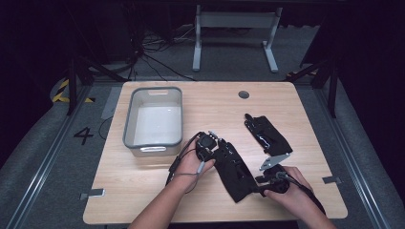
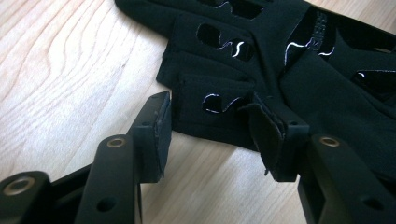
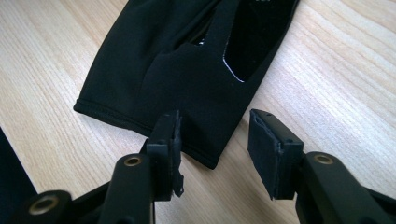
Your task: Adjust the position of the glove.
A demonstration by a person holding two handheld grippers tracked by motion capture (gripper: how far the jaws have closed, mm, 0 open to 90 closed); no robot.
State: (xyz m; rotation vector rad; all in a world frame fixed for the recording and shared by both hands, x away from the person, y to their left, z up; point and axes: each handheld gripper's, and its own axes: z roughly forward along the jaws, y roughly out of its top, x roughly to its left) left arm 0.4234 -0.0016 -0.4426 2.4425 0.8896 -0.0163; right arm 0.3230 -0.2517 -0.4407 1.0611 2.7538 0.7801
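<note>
Near the bench's (image 1: 143,191) front edge, both claws gape: left claw (image 2: 212,135) at the glove's (image 1: 234,169) fingertips, right claw (image 3: 215,147) at its cuff.

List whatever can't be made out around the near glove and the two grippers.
- High view: the near glove has its cuff end hidden under the right gripper.
- Left gripper view: the left gripper has one pad over the fingertip edge; contact unclear.
- High view: the bin has a near inner wall hidden by its rim.

Bare forearms, black grippers

Left gripper (image 2: 212,135) and right gripper (image 3: 215,149): matte black jaws, brass-ringed screw holes, black trailing cables, one grey three-cornered plate.
</note>
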